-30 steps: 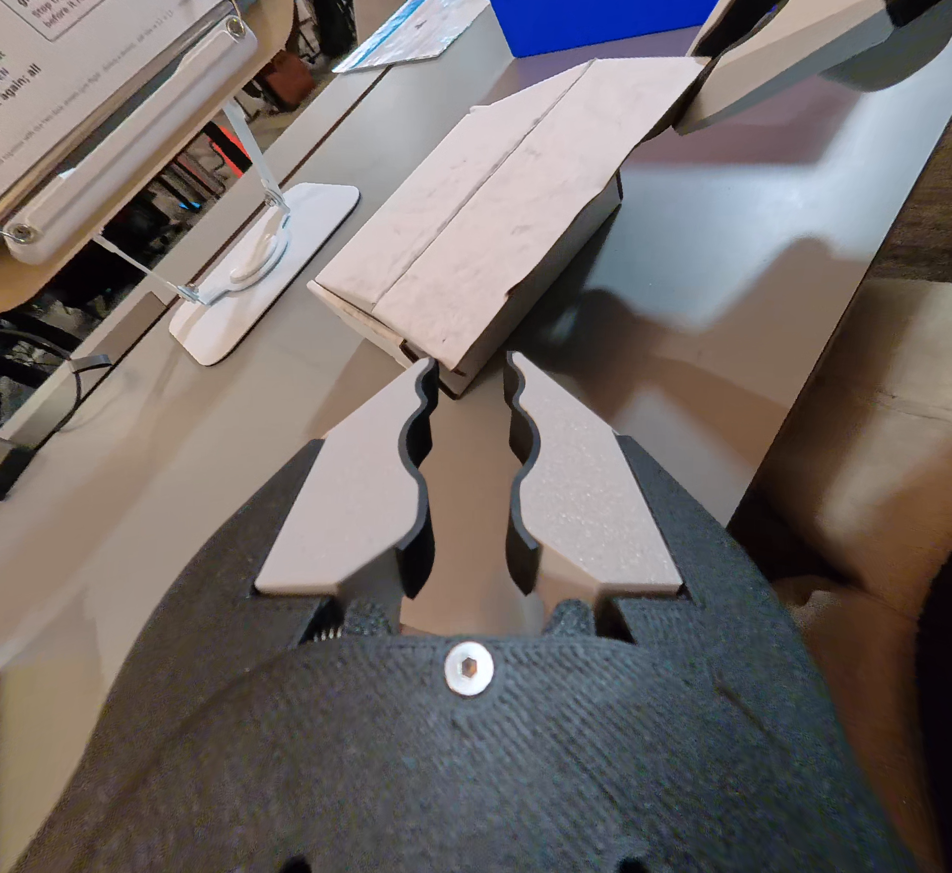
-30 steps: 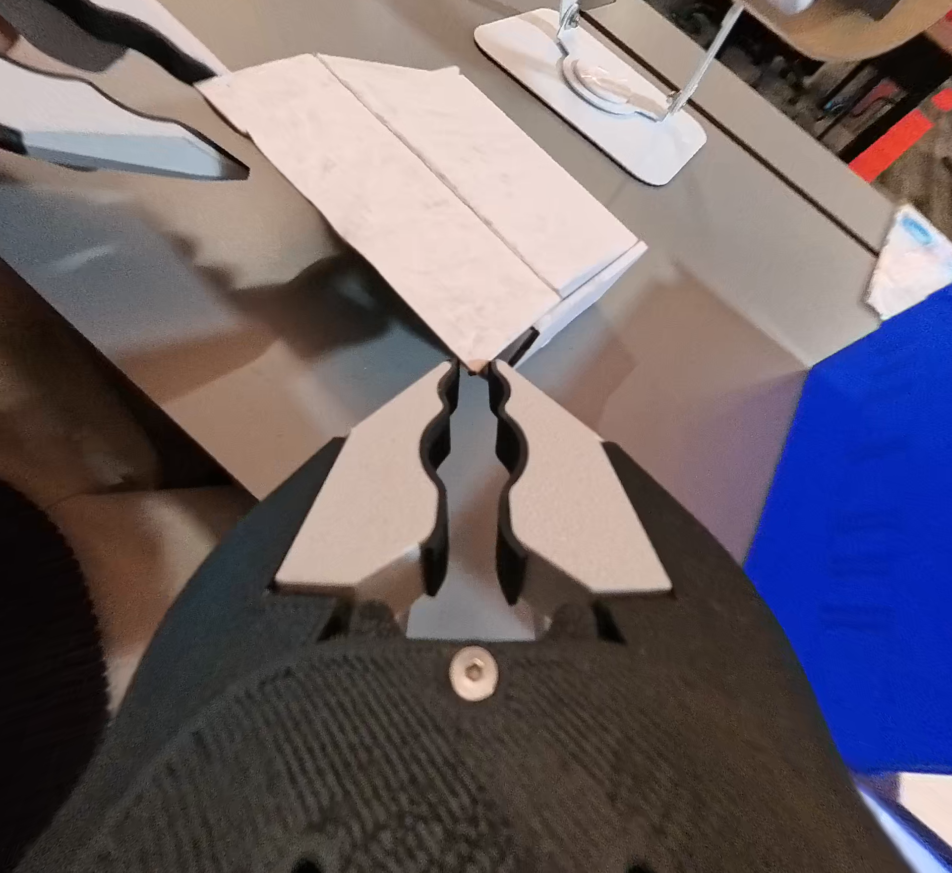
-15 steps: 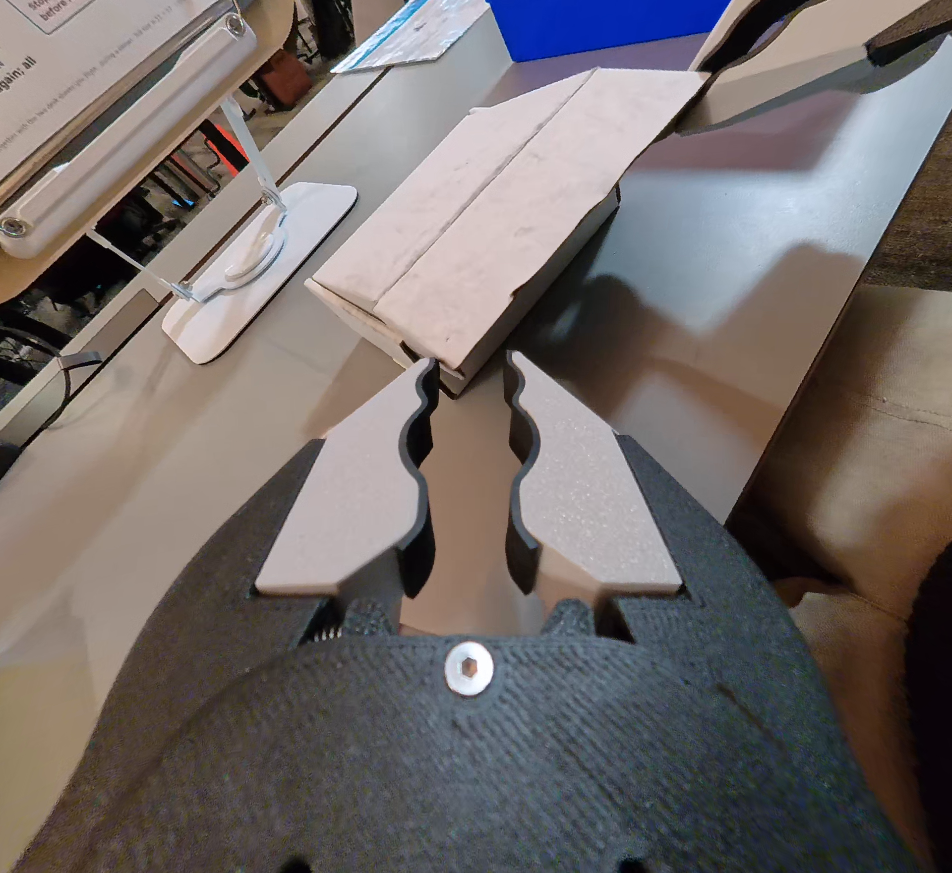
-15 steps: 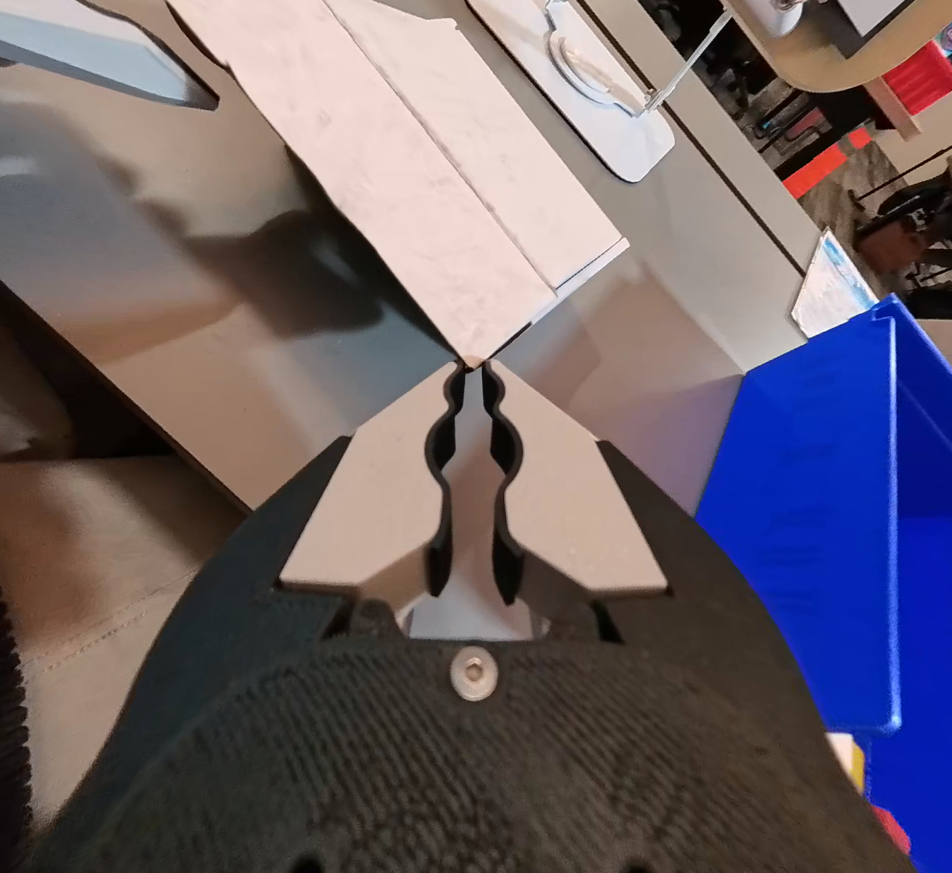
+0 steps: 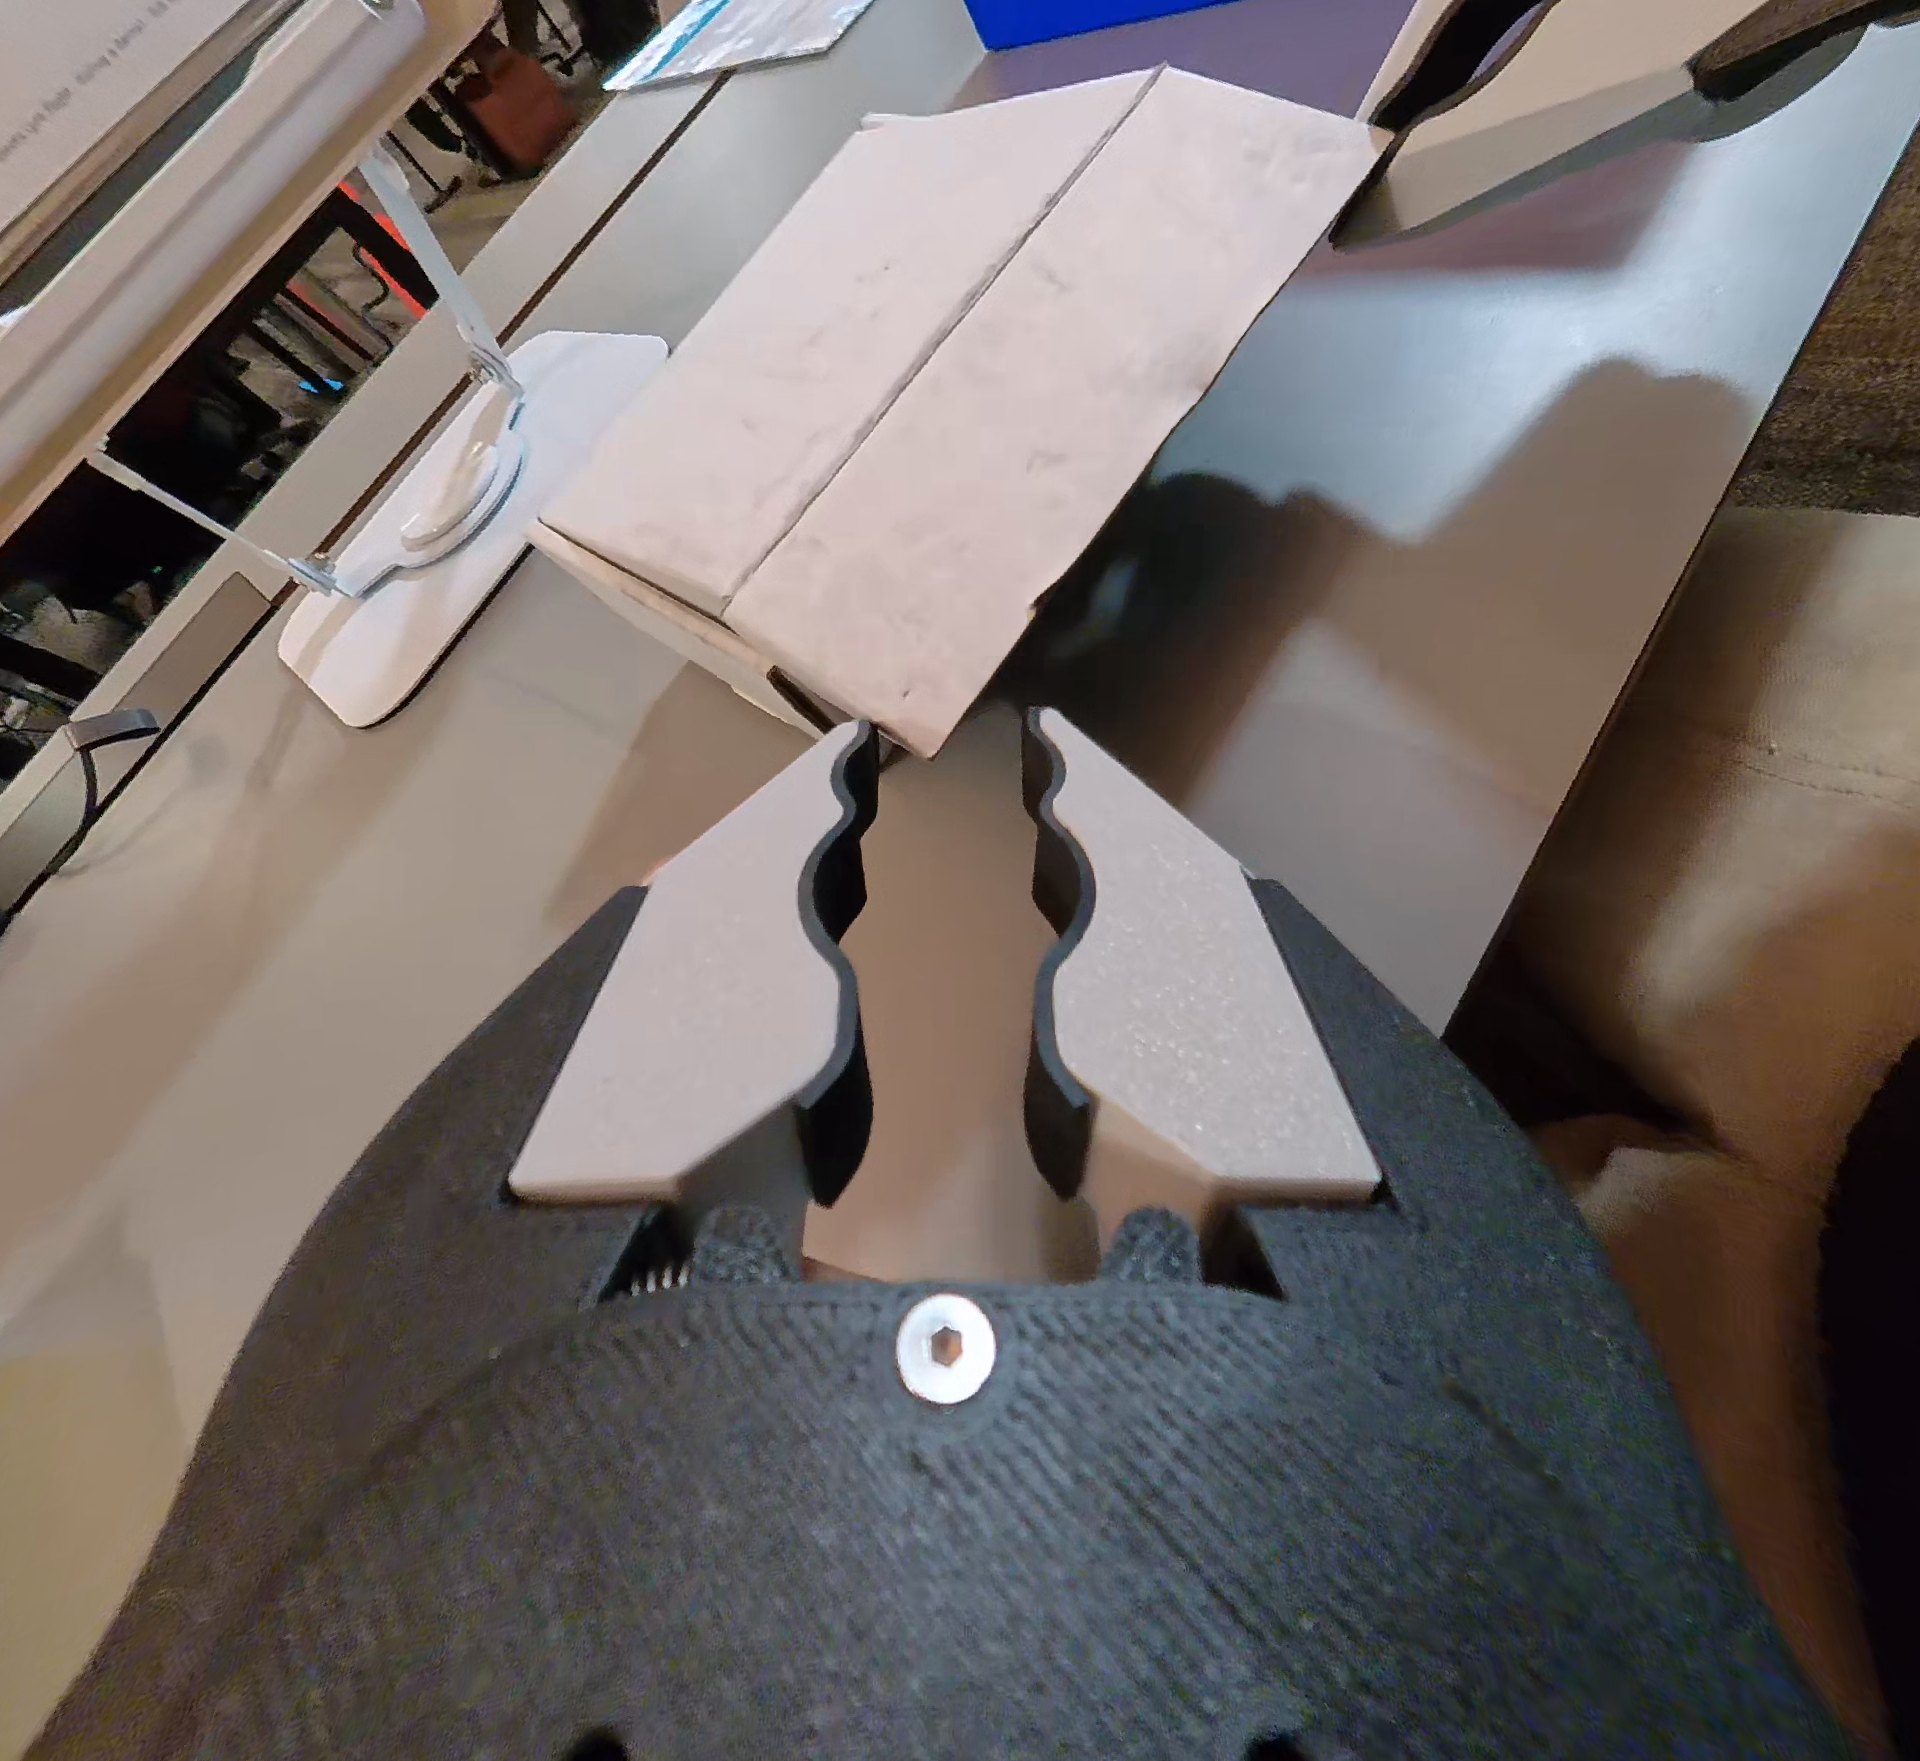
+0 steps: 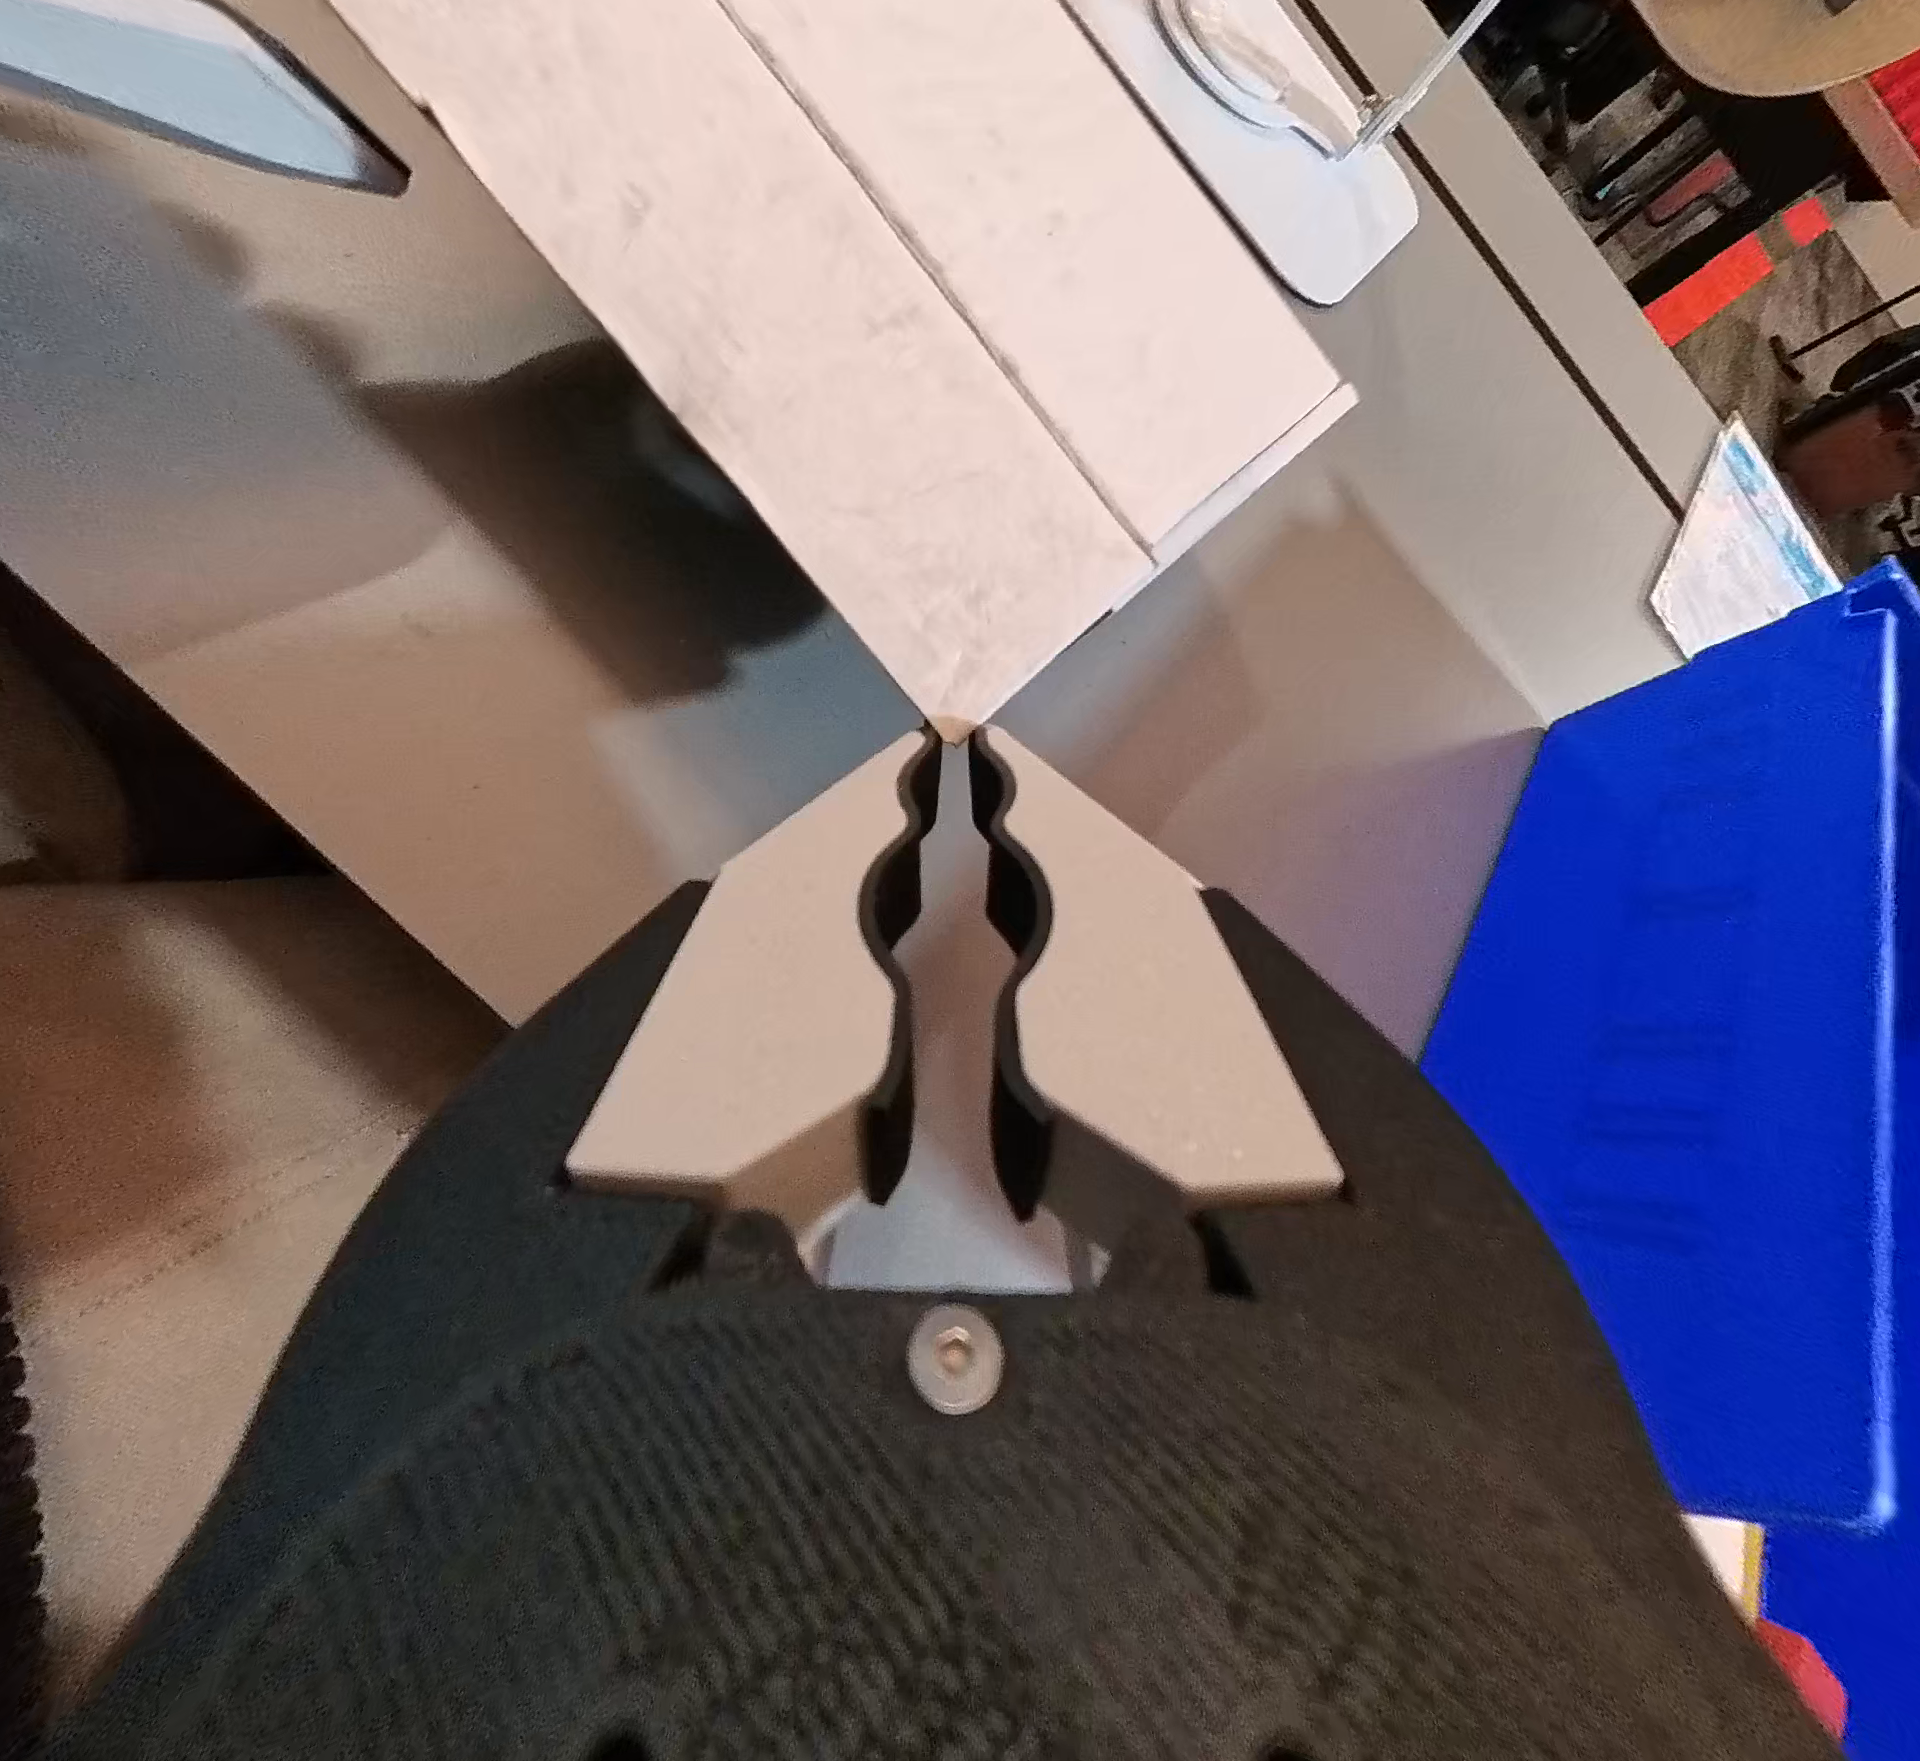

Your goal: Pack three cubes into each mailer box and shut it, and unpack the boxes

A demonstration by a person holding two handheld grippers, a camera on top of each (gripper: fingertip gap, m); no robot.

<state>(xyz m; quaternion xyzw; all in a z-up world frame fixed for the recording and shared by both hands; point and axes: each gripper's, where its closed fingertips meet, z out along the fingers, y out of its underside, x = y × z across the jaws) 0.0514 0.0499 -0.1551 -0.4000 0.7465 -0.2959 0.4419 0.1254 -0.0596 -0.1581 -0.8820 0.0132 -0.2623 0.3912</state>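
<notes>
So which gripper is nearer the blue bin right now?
Right. The right gripper sits just beside the blue bin; the left gripper is across the mailer box from it.

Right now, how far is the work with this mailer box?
Done: nothing certain; no cubes show on the table. In hand: the right gripper pinches one corner of the white mailer box's front flap, lifted off the box front; the left gripper, jaws apart, sits at the opposite corner. Whether this is opening or shutting, I cannot tell. Left: the blue bin waits beside.
</notes>
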